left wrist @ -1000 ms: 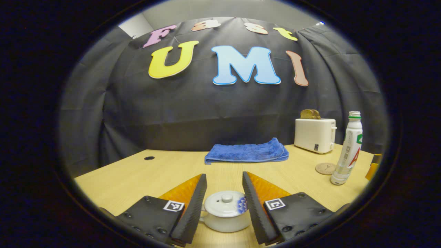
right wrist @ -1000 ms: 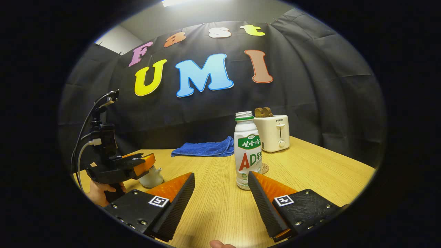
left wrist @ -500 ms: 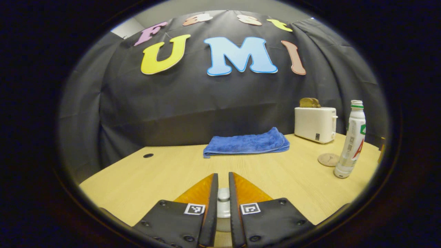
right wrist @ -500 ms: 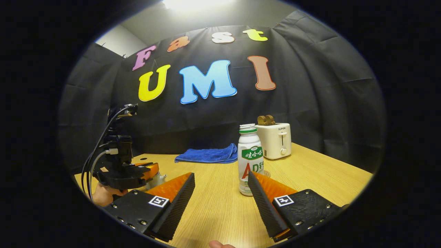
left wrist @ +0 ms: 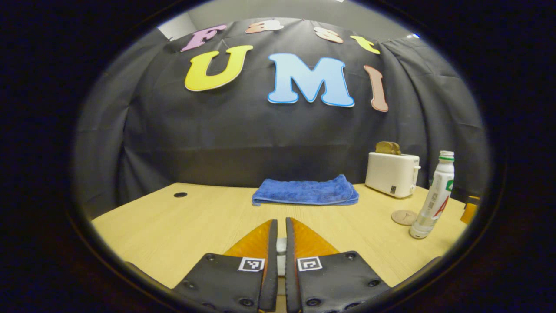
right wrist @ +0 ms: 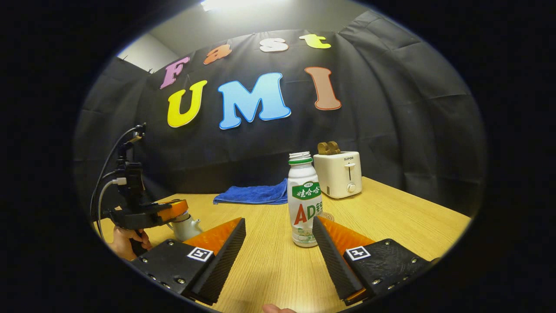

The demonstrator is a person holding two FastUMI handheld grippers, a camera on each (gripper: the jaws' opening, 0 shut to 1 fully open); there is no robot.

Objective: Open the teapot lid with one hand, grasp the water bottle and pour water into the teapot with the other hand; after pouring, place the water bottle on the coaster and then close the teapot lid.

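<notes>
My left gripper [left wrist: 280, 221] is shut on the white knob of the teapot lid [left wrist: 281, 246], which shows in the narrow gap between its fingers. From the right gripper view, the left gripper [right wrist: 173, 209] sits on top of the small white teapot [right wrist: 186, 227], held by a hand [right wrist: 124, 243]. I cannot tell whether the lid is off the pot. The white water bottle [right wrist: 305, 200] stands uncapped and upright just beyond my right gripper [right wrist: 278, 221], which is open and holds nothing. A round cork coaster [left wrist: 404, 217] lies beside the bottle [left wrist: 432, 198].
A white toaster [left wrist: 392, 174] with bread in it stands at the back right of the wooden table [left wrist: 173, 226]. A folded blue towel [left wrist: 305, 191] lies at the back centre. A cable hole [left wrist: 180, 194] is at the far left.
My left gripper went from open around the teapot to shut on the lid's knob, and its view has tilted slightly. The right gripper stays open near the bottle.
</notes>
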